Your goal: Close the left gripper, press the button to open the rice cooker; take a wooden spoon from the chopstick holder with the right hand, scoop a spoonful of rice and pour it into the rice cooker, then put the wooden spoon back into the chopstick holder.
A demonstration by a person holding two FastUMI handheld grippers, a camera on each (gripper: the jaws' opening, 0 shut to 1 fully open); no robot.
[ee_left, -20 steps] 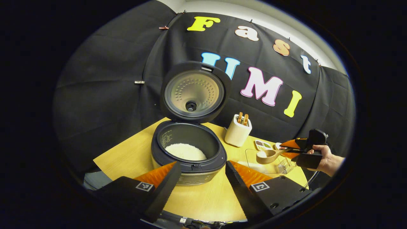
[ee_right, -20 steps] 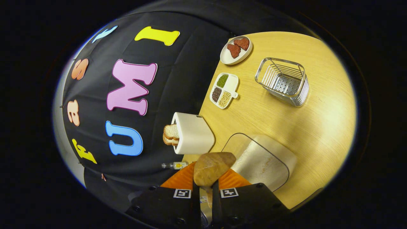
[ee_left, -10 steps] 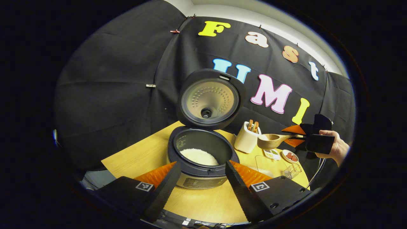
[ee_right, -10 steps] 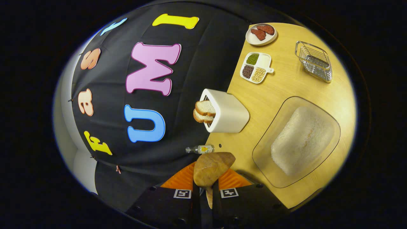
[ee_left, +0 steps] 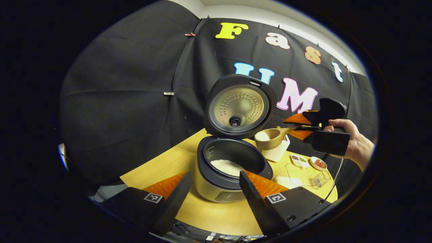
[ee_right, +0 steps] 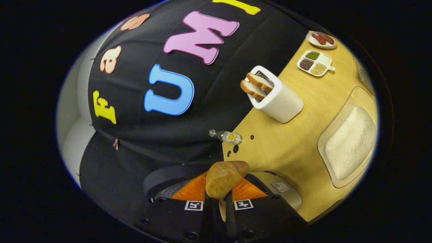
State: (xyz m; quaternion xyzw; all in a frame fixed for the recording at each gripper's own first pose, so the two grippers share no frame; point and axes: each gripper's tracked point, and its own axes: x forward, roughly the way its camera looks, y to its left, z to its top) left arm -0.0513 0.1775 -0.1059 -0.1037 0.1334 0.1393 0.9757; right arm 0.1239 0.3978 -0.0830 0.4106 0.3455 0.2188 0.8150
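Above the rice cooker, right gripper clamps wooden spoon.

The cooker is showing a dark rim, pale body and silver dotted lid lining. White rice is lying inside. The spoon is looking light brown, the table yellow wood-grained, the holder cream.

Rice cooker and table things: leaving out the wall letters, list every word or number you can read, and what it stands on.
None can be read.
Rice cooker front panel: print too small.
Marks inside its pot: blurred.
Bottle label: blurred.
Sticker on the cooker: too small.
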